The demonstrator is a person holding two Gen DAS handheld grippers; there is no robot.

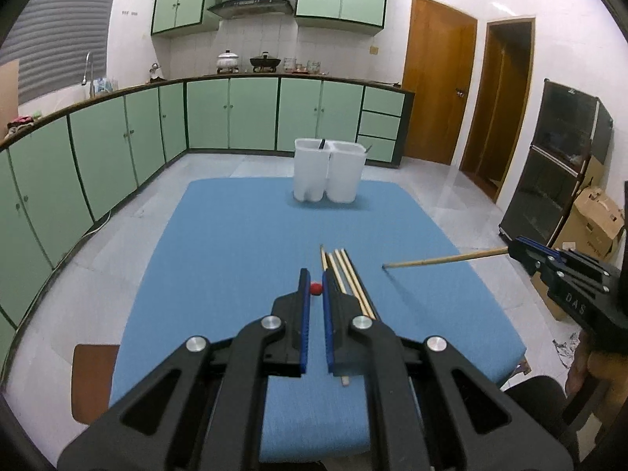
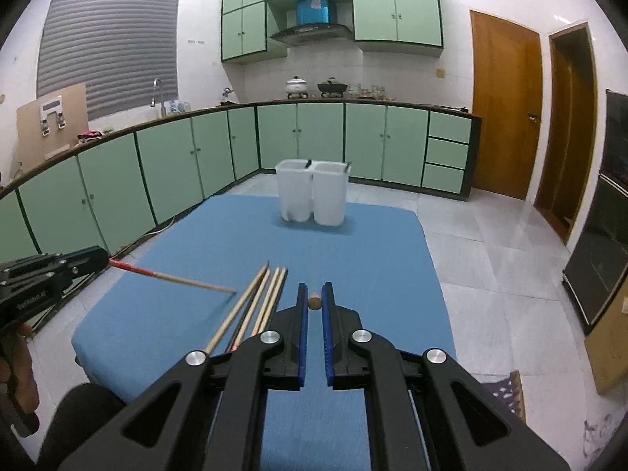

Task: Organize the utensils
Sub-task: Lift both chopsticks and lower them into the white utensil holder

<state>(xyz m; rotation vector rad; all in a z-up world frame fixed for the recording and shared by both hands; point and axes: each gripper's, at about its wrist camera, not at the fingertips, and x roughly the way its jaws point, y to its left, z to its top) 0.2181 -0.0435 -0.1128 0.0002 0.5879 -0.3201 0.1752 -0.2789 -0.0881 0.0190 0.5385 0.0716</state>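
Observation:
Several wooden chopsticks (image 1: 345,274) lie side by side on the blue table (image 1: 235,243); they also show in the right wrist view (image 2: 255,306). My left gripper (image 1: 315,288) is shut on a red-handled chopstick, seen end-on as a red dot; from the right wrist view that chopstick (image 2: 176,278) slants down toward the table. My right gripper (image 2: 314,301) is shut on a plain wooden chopstick, seen end-on; from the left wrist view that chopstick (image 1: 443,259) points left over the table. A white two-compartment holder (image 1: 327,170) stands at the far edge, with utensil tips showing in it.
Green kitchen cabinets (image 1: 98,149) run along the left and back. Wooden doors (image 1: 435,78) and a dark shelf unit (image 1: 549,165) with a cardboard box (image 1: 596,227) stand at the right. A brown stool (image 1: 94,376) sits at the table's near left.

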